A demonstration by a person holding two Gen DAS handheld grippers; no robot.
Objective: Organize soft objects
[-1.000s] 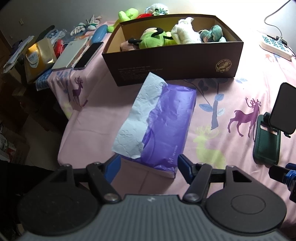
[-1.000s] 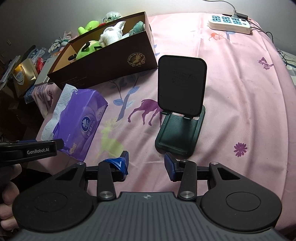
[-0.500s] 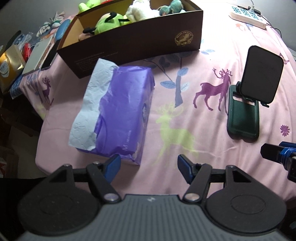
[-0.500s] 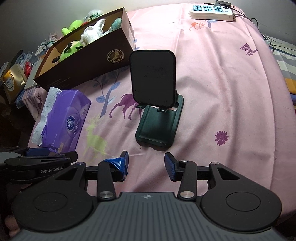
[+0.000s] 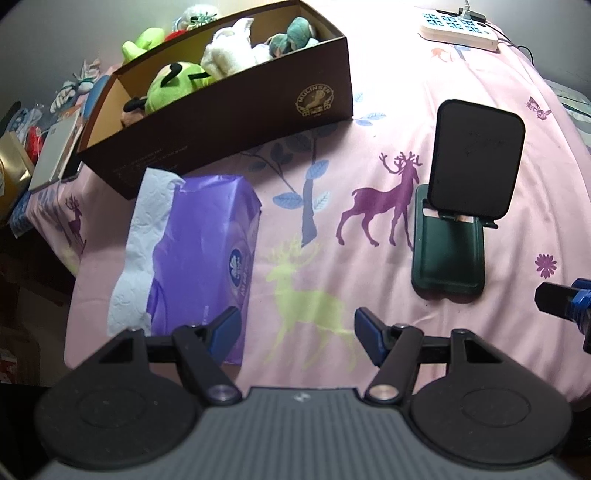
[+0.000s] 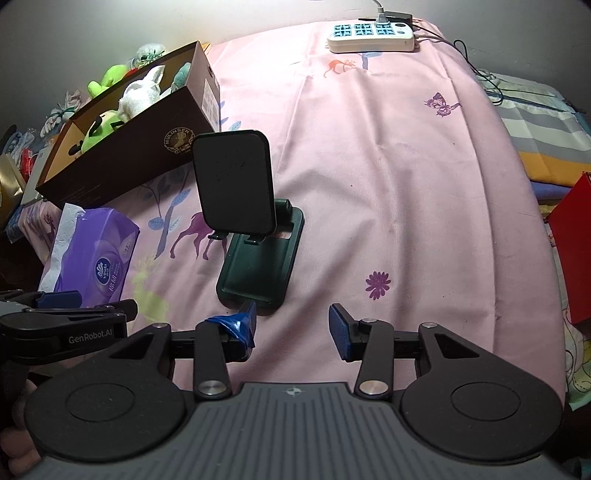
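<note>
A brown cardboard box (image 5: pixel 236 122) (image 6: pixel 125 162) at the far left of the pink cloth holds soft toys: a green plush (image 5: pixel 171 86), a white plush (image 5: pixel 229 51) (image 6: pixel 142 94) and a teal one (image 5: pixel 295 35). More plush toys (image 5: pixel 142 46) lie behind the box. A purple tissue pack (image 5: pixel 199 273) (image 6: pixel 92 254) lies in front of it with white tissue sticking out. My left gripper (image 5: pixel 295 332) hovers open just right of the pack, nothing between its fingers. My right gripper (image 6: pixel 291 326) is open over bare cloth, in front of the phone stand (image 6: pixel 255 240).
A dark green phone stand (image 5: pixel 461 206) holds a black slab upright mid-cloth. A white power strip (image 6: pixel 371 33) with cables lies at the far edge. Books and bags (image 5: pixel 55 147) crowd the far left. A red box (image 6: pixel 572 251) and striped fabric (image 6: pixel 543 133) lie to the right.
Both grippers have drifted right across the cloth. The tissue pack slid from between the left fingers to their left; the phone stand shifted left in the right wrist view.
</note>
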